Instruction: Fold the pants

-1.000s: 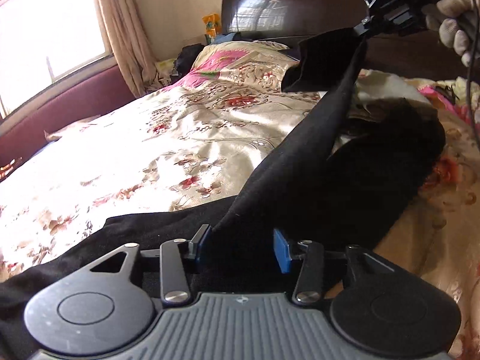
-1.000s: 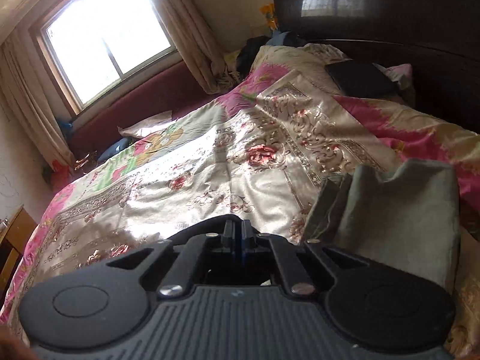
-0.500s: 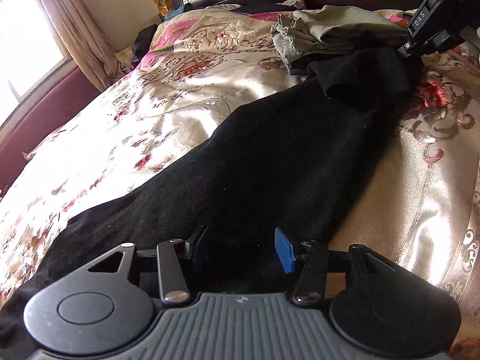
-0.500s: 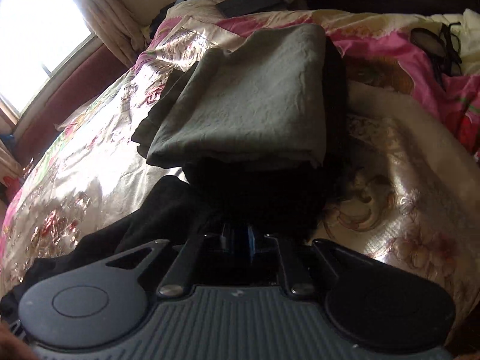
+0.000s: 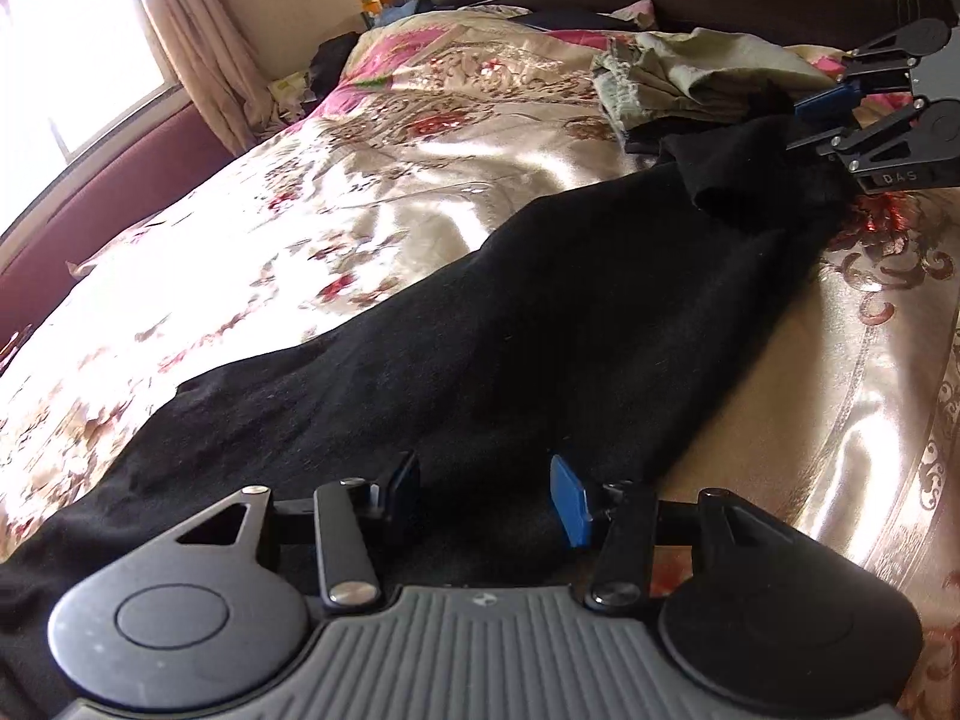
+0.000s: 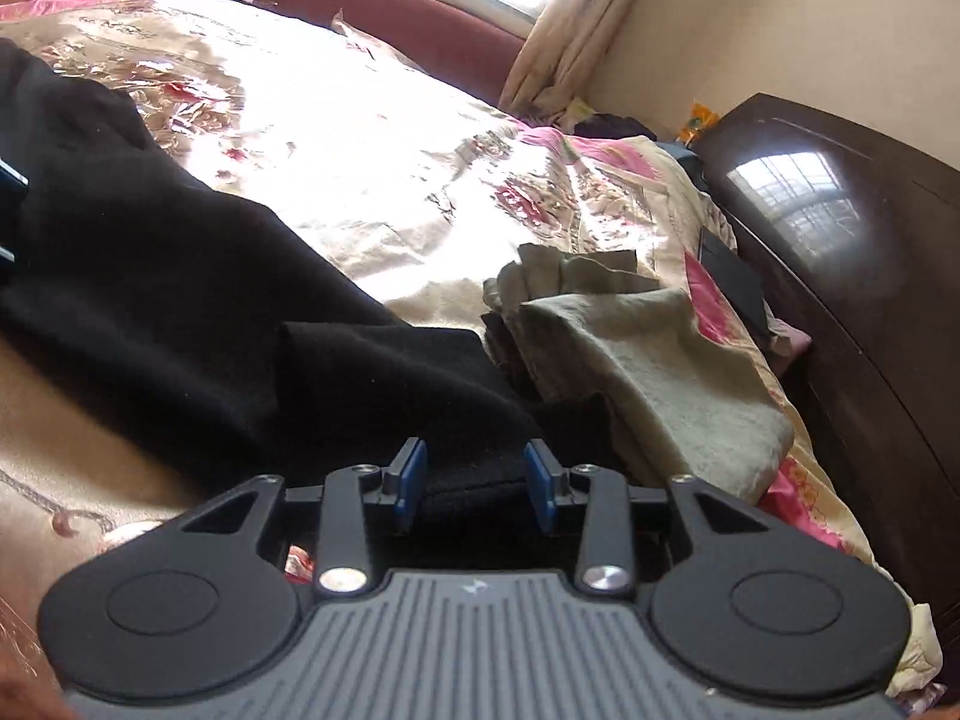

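Note:
Black pants (image 5: 540,324) lie stretched flat along the floral bedspread (image 5: 336,228). My left gripper (image 5: 485,489) is open, its blue pads either side of the near end of the pants. My right gripper (image 6: 475,483) is open at the other end of the pants (image 6: 180,300), where a small flap of cloth is folded over. It also shows in the left wrist view (image 5: 834,114) at the far right, jaws apart over the cloth.
A folded olive-green garment (image 6: 648,360) lies on dark clothes next to the pants' far end, also seen in the left wrist view (image 5: 690,78). A dark wooden headboard (image 6: 840,228) stands behind. Curtains and a window (image 5: 72,60) are at the left.
The right gripper lowered its end of the pants onto the bed and opened, letting go. The pants went from hanging taut to lying flat. The left gripper stayed open.

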`<move>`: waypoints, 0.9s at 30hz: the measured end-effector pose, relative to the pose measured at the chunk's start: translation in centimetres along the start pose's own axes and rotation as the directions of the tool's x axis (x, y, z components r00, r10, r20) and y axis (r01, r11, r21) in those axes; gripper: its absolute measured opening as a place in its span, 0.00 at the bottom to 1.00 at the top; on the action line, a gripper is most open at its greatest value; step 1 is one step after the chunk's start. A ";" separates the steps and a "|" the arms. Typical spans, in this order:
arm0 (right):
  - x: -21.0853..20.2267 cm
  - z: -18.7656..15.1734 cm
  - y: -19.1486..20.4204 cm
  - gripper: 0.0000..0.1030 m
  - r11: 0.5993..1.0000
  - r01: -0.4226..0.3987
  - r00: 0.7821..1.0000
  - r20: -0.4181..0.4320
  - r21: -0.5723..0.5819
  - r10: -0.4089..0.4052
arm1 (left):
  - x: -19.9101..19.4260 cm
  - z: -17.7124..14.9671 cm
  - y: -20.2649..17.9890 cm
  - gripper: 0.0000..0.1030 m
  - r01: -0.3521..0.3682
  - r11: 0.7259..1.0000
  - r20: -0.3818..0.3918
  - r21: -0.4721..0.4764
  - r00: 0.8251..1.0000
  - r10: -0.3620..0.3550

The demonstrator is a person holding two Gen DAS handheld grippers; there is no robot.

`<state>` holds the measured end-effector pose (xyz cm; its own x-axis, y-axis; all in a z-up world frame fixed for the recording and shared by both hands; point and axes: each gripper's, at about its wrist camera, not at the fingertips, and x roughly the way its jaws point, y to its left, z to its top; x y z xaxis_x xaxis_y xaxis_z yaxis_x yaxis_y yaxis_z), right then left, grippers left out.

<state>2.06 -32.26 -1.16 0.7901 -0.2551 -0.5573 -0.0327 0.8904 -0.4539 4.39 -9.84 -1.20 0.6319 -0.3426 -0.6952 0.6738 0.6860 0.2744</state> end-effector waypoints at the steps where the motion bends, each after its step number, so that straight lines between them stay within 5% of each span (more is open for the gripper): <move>1: -0.3 0.6 0.2 0.36 0.999 -0.021 1.000 0.014 0.025 0.021 | -0.6 -0.6 1.0 0.61 -0.026 0.999 -0.003 -0.021 1.000 0.026; 5: -1.2 3.0 3.2 0.39 0.990 -0.139 0.989 0.061 0.032 0.137 | -2.3 -3.6 5.8 0.61 -0.154 0.980 -0.048 -0.125 0.988 0.149; 9: -1.1 5.9 9.5 0.39 0.935 -0.351 0.932 0.080 -0.043 0.353 | -3.8 -7.1 10.2 0.63 -0.283 0.939 -0.113 -0.195 0.958 0.265; 11: -0.8 7.1 12.2 0.40 0.913 -0.402 0.909 0.088 -0.070 0.407 | -4.4 -9.2 12.0 0.77 -0.316 0.922 -0.131 -0.223 0.947 0.293; 14: -0.9 9.3 16.0 0.40 0.867 -0.483 0.864 0.096 -0.123 0.495 | -5.7 -11.7 14.5 0.77 -0.395 0.878 -0.171 -0.269 0.917 0.360; 17: -1.5 11.4 19.0 0.41 0.823 -0.541 0.818 0.120 -0.175 0.563 | -7.7 -13.7 17.4 0.80 -0.385 0.835 -0.164 -0.394 0.923 0.348; 20: -2.4 12.9 22.3 0.42 0.777 -0.581 0.774 0.129 -0.241 0.620 | -8.7 -14.7 19.3 0.79 -0.478 0.766 -0.203 -0.429 0.878 0.434; 24: -3.5 14.2 26.8 0.42 0.705 -0.617 0.708 0.145 -0.349 0.691 | -8.7 -16.3 21.3 0.79 -0.426 0.722 -0.206 -0.545 0.903 0.378; 27: -4.1 14.8 29.4 0.42 0.661 -0.620 0.675 0.141 -0.424 0.724 | -7.9 -17.2 21.1 0.79 -0.455 0.686 -0.243 -0.568 0.889 0.389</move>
<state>6.94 0.54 -1.97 0.5961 0.5255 -0.6071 -0.7707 0.5866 -0.2489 7.04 18.39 -1.30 0.7304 0.1181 -0.6728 -0.0428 0.9909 0.1274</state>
